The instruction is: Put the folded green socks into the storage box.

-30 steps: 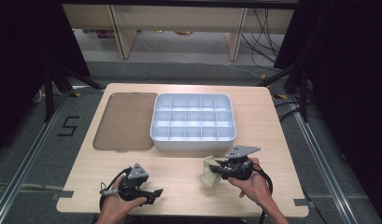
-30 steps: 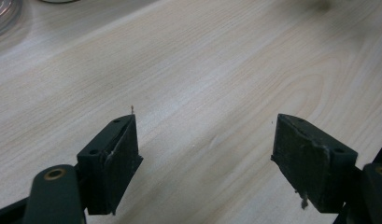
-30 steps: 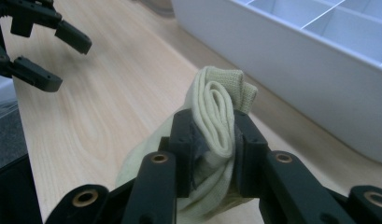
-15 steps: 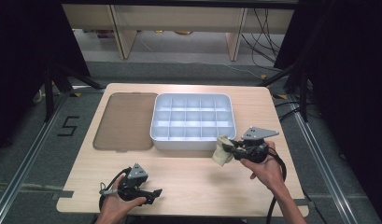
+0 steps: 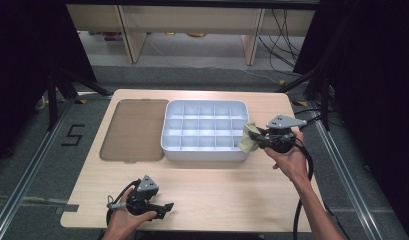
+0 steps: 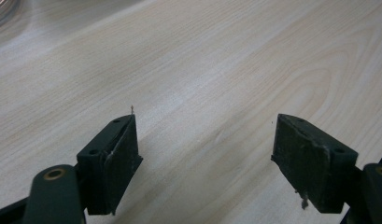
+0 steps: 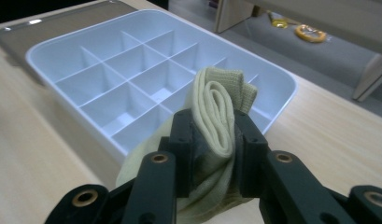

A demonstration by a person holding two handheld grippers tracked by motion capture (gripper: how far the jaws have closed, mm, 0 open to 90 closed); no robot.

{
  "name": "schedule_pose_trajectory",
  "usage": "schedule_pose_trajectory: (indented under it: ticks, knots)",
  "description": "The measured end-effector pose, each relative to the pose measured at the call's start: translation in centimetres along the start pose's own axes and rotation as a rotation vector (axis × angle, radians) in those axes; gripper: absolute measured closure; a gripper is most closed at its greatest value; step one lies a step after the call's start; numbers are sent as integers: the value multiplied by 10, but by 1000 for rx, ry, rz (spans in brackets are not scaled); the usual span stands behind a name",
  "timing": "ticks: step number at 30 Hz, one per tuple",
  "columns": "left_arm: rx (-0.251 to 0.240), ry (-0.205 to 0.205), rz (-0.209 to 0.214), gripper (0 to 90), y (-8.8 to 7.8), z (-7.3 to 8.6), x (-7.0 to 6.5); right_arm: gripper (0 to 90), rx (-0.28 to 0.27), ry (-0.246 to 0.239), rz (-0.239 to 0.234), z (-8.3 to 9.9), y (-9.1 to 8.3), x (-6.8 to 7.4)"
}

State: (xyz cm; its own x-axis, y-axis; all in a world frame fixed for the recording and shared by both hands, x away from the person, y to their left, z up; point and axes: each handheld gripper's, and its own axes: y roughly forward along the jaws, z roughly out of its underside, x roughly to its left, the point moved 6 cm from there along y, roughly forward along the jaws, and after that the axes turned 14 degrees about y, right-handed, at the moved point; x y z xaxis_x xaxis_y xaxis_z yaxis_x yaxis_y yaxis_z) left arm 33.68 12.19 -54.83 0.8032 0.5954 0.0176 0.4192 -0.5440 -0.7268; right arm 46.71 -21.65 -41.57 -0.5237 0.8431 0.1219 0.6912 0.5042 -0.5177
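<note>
A pale yellow-green folded sock [image 5: 249, 138] [image 7: 215, 108] is pinched in my right gripper [image 5: 257, 137] [image 7: 212, 140], which is shut on it. It hangs in the air at the right rim of the white divided tray [image 5: 164, 142] [image 7: 277, 77], whose compartments look bare. My left gripper [image 5: 164, 207] [image 6: 205, 158] rests low near the table's front edge, jaws wide open with bare wood between them.
A brown translucent lid [image 5: 133, 129] lies flat left of the tray. The wooden table [image 5: 217, 190] has free room in front of the tray. Shelving legs and cables stand on the floor beyond the far edge.
My right gripper has carried the sock up and to the right, from the table in front of the tray to the tray's right rim. The left gripper has stayed put.
</note>
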Motion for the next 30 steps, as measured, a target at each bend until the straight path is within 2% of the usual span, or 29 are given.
schedule_pose_trajectory:
  ticks: [1, 2, 3, 7, 8, 10, 13, 14, 17, 18, 24, 25, 29, 30]
  knots:
    - [3, 3, -3, 220, 0, 0, 0, 731, 16, -3, 13, -1, 1, -1]
    - [7, 4, -6, 219, 0, 1, 1, 731, 5, 1, 18, -2, 5, -2]
    - [6, 4, -5, 219, 0, 1, 1, 731, 19, -16, 23, -4, 8, -5]
    - [1, 1, 2, 219, 0, 0, 0, 730, 33, -25, 52, -4, 23, -8]
    - [0, -4, -8, 220, 0, 0, 1, 730, 28, -38, 53, -4, 27, -10]
    - [5, 4, 2, 219, -1, 1, 1, 730, 39, -33, 59, -3, 32, -10]
    - [-1, -17, 0, 219, -1, 0, 0, 730, 46, -38, 69, -2, 37, -10]
    - [1, -1, 0, 219, -1, 0, 1, 730, 48, -49, 74, -1, 40, -10]
    - [3, -4, 2, 219, -2, 0, 1, 729, 57, -70, 90, 0, 47, -8]
    - [-2, -2, -1, 219, -2, 0, 1, 729, 76, -74, 96, 4, 51, -7]
    - [-1, -2, 1, 220, -2, 1, 1, 729, 111, -104, 112, 11, 61, -8]
    - [-1, -3, 2, 220, -2, 1, 1, 729, 119, -109, 129, 13, 62, -9]
    - [0, -7, 4, 220, -2, 1, 0, 729, 118, -120, 140, 13, 63, -10]
    - [-4, -7, 3, 220, -1, 1, 0, 729, 119, -150, 155, 12, 63, -11]
